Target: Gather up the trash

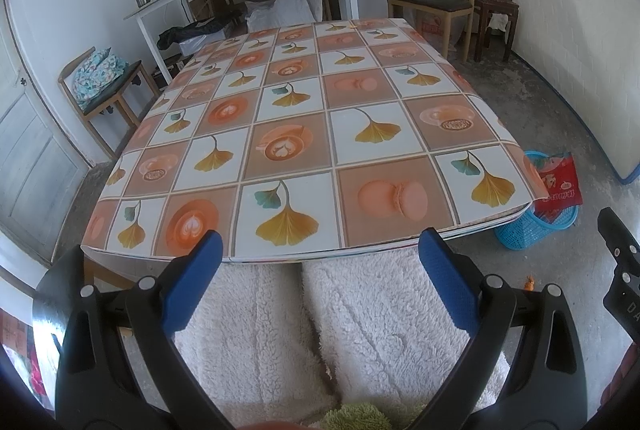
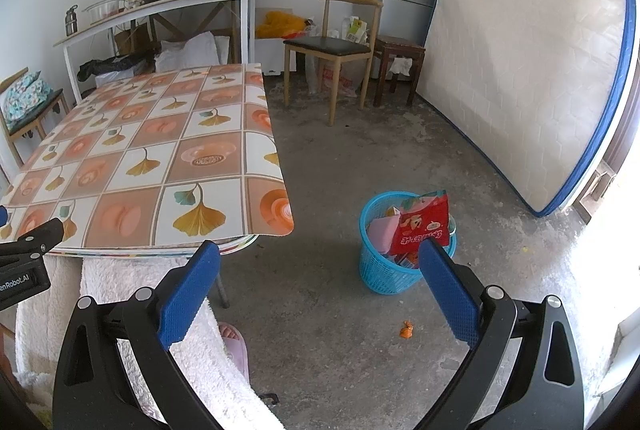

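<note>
Right now both of my grippers are empty, with their blue pads spread wide apart. My left gripper [image 1: 320,262] hangs over my lap, where a fluffy white garment [image 1: 320,326] covers my legs, and it looks straight along the table [image 1: 304,133] with its cloth of ginkgo leaves and coffee cups. Nothing lies between its fingers; the near edge of the table sits just beyond their tips.

My right gripper [image 2: 320,272] points out over the grey concrete floor [image 2: 360,157] to the right of the table. The blue plastic basket [image 2: 384,270] stands on that floor, just past the tip of my right finger, whose pad overlaps the basket's near rim in the right wrist view. A red snack wrapper [image 2: 424,226] sticks up out of the basket, leaning on the rim, with a pink item [image 2: 380,234] and other scraps beside it inside.

One small orange scrap [image 2: 407,330] lies loose on the floor, apart from the basket and nearer to me. In the right wrist view it sits below the line of my fingertips, between the two fingers and closer to the right one, on the ground and not touching either pad. From the left wrist the same scrap shows as a tiny orange speck on the floor at the far right, beside the body of my right gripper.
</note>
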A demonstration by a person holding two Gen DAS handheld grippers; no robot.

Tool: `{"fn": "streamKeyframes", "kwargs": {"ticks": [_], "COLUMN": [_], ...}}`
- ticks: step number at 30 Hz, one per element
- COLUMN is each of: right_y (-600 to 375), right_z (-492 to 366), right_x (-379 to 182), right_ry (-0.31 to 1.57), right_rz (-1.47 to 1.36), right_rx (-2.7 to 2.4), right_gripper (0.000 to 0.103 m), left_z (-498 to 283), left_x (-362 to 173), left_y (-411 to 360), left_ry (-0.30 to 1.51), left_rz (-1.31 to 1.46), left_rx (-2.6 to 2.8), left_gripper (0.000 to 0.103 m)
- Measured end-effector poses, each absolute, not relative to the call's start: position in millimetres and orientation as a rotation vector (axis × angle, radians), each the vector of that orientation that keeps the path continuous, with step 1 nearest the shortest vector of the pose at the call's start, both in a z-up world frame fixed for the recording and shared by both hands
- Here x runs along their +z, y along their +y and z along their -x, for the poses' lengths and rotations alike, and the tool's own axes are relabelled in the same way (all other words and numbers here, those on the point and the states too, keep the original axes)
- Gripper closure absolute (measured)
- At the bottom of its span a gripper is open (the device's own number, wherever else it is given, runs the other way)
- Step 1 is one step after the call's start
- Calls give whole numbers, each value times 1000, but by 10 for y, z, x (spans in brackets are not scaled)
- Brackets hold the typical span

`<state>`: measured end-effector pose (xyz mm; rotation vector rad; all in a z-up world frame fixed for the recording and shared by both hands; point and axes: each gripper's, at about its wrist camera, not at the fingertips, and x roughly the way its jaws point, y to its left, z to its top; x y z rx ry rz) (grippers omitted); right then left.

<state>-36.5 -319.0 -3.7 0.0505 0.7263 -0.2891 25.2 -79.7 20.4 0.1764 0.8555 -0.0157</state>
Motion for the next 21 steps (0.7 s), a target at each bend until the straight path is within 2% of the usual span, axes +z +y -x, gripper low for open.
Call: {"fn": "streamKeyframes", "kwargs": {"ticks": [21], "right_y": [-3170], "right_z": [369], "right_x": [-43], "right_ry": [724], "right_rz": [-49], "right_rx": [-292], "right_gripper": [7], "left_z": [-249], "left_x": [205], "left_y": [-804], "left_ry": [855], "left_rz": [-177], "left_rx": [-17], "left_gripper": [9]}}
